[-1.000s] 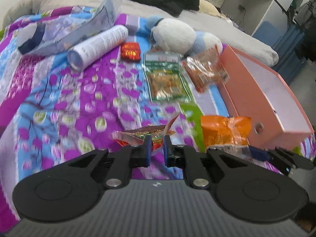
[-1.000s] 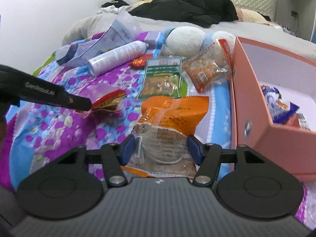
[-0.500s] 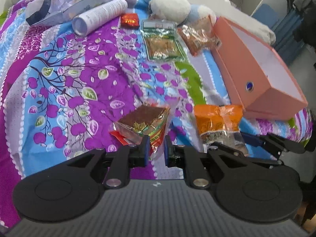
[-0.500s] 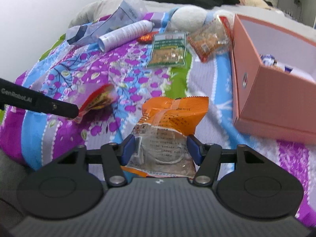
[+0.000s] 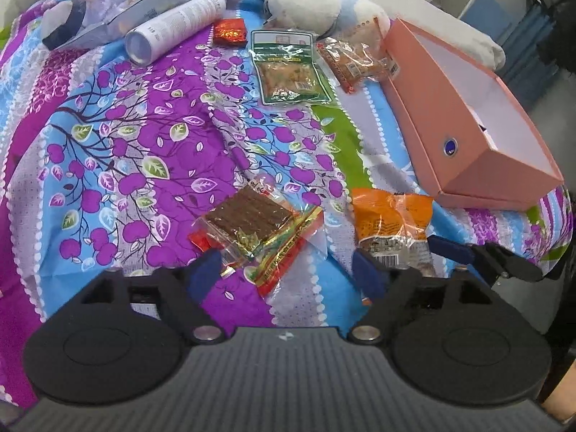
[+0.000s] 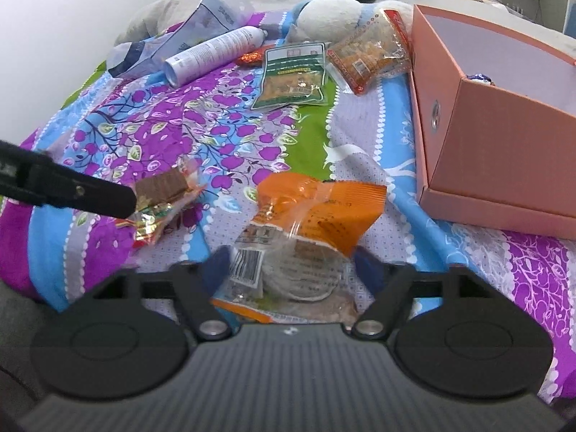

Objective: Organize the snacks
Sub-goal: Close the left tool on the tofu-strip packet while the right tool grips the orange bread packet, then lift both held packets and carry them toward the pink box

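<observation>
My left gripper (image 5: 284, 270) is open; a red-edged packet of brown strips (image 5: 252, 226) lies on the bedspread between its fingers, also in the right wrist view (image 6: 162, 194). My right gripper (image 6: 291, 262) is open around an orange snack bag (image 6: 309, 223) lying on the bed, also in the left wrist view (image 5: 392, 223). A pink open box (image 5: 478, 122) sits to the right (image 6: 489, 136). A green snack packet (image 5: 288, 68), an orange-red packet (image 5: 352, 61) and a small red packet (image 5: 229, 31) lie farther back.
A white spray can (image 5: 176, 28), a crumpled plastic bag (image 5: 108, 18) and a white-blue plush toy (image 5: 309, 3) lie at the far side of the bed. The bed's near edge runs just under both grippers.
Both grippers have pulled back toward the bed's near edge. My left gripper has opened and let go of the brown-strip packet; my right gripper has widened around the orange bag.
</observation>
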The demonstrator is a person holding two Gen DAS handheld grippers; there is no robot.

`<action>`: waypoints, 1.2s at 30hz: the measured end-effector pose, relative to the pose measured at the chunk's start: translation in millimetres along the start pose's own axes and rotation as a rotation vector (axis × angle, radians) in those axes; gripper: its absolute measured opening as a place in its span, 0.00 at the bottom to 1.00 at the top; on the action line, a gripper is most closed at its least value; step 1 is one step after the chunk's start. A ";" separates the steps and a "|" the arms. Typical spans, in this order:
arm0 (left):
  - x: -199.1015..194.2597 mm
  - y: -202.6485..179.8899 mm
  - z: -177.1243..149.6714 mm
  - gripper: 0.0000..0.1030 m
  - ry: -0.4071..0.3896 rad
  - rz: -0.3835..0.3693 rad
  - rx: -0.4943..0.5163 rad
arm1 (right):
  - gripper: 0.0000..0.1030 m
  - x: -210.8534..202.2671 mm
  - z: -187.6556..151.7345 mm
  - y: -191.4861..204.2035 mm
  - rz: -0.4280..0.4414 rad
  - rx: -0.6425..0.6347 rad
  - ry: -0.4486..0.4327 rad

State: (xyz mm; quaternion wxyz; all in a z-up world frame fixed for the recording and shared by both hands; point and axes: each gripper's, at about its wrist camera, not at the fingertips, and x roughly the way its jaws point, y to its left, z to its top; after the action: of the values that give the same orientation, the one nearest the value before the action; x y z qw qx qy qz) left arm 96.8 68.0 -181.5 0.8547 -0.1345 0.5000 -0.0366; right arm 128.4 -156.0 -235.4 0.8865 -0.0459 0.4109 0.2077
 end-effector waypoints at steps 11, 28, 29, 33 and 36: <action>5.2 9.9 0.6 0.90 0.018 -0.002 -0.099 | 0.84 0.6 -2.9 4.3 -0.008 0.011 -0.061; 20.6 19.6 8.9 0.93 0.021 0.138 -0.301 | 0.73 12.0 -8.4 9.1 -0.029 0.012 -0.063; 23.4 20.1 9.7 0.93 0.022 0.137 -0.314 | 0.73 11.5 -8.3 9.0 -0.029 0.011 -0.063; 35.5 22.4 12.6 0.93 0.026 0.115 -0.378 | 0.72 9.9 -9.9 6.7 -0.027 0.013 -0.066; 46.3 18.8 16.9 0.93 0.030 0.153 -0.379 | 0.72 9.9 -10.0 4.6 -0.026 0.018 -0.068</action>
State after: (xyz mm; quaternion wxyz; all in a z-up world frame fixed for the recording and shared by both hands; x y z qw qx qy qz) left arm 133.1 80.2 -217.8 0.8067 -0.2541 0.5196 0.1213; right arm 125.1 -151.1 -248.9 0.9031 -0.0360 0.3817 0.1936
